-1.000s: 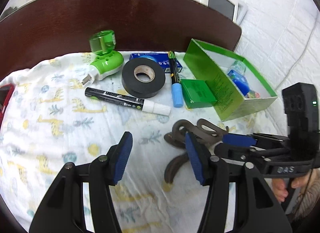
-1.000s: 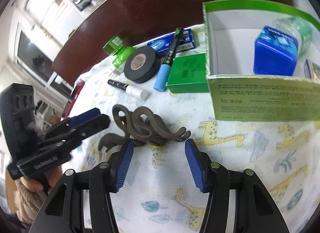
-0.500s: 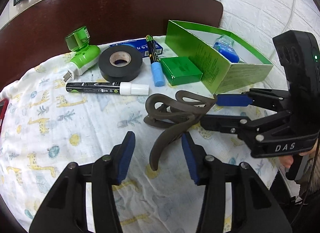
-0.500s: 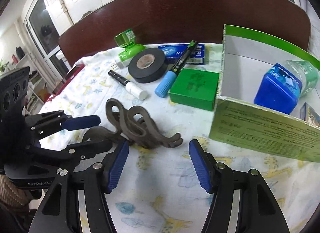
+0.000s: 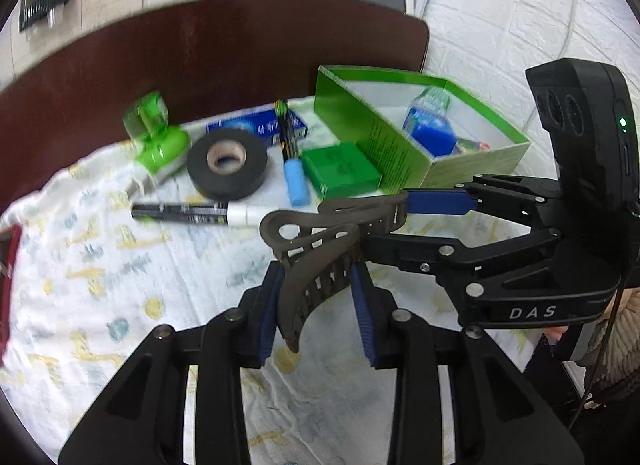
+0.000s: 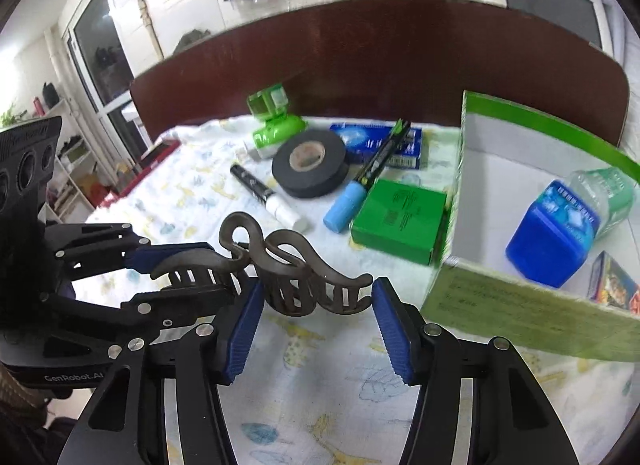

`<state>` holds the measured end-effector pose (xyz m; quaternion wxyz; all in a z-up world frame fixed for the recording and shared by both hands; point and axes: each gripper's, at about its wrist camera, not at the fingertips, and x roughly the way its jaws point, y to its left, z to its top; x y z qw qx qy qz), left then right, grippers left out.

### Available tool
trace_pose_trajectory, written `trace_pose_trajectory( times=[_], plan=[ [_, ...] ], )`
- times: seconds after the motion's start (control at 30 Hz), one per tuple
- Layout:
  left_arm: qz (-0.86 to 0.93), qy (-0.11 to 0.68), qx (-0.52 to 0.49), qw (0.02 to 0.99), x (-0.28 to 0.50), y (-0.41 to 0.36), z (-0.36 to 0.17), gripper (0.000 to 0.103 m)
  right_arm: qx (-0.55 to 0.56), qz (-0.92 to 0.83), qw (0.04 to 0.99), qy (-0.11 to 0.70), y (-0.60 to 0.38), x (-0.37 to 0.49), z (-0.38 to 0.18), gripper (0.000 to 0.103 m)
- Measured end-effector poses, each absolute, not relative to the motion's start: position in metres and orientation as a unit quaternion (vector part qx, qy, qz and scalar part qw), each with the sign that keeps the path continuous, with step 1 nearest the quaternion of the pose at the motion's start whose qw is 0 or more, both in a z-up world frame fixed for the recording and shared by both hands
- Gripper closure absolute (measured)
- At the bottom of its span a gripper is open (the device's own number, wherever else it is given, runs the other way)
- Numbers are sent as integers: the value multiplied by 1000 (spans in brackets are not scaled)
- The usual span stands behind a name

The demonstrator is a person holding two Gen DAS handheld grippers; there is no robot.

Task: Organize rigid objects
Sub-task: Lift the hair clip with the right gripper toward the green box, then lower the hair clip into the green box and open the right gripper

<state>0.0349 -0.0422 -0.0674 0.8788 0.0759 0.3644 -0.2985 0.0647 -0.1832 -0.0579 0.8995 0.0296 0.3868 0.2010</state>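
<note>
A brown hair claw clip point(image 5: 316, 261) is held above the patterned cloth. My left gripper point(image 5: 318, 305) is shut on one end of it; it also shows in the right wrist view point(image 6: 296, 277). My right gripper point(image 6: 318, 313) has its jaws wide around the clip's other end, and whether the pads touch it I cannot tell. In the left wrist view the right gripper point(image 5: 384, 225) reaches in from the right. The green open box point(image 5: 460, 153) holds a blue box point(image 6: 552, 233) and a bottle point(image 6: 608, 193).
On the cloth point(image 5: 100, 285) lie a black tape roll point(image 5: 228, 165), a black-and-white marker point(image 5: 196, 211), a blue-capped marker point(image 5: 294, 169), a small green box point(image 5: 340, 173), a flat blue box point(image 6: 380, 141) and a green plug-in device point(image 5: 156, 137). A dark headboard point(image 5: 200, 57) stands behind.
My left gripper has closed on the claw clip and the clip is lifted off the cloth. Both views have risen and tilted.
</note>
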Motion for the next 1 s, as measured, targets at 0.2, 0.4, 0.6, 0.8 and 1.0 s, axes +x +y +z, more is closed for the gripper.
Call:
trace_pose_trajectory(
  times=[0.2,0.4,0.6,0.8,1.0],
  plan=[
    [-310,304,117,893,29,-65,-19,70,32,190,924,332,-204,57,-15,45],
    [-340,265,150,889,39,-114,10,69,51,153,940,300,-252,57,7,45],
    [-367,266,153,878,70,-167,19,69,88,124,943,297,-308,77,8,45],
    [-363,283,164,872,102,-203,13,68,104,112,939,308,-343,109,-4,45],
    [-360,306,165,866,129,-217,0,67,113,110,934,322,-357,136,-21,45]
  ],
)
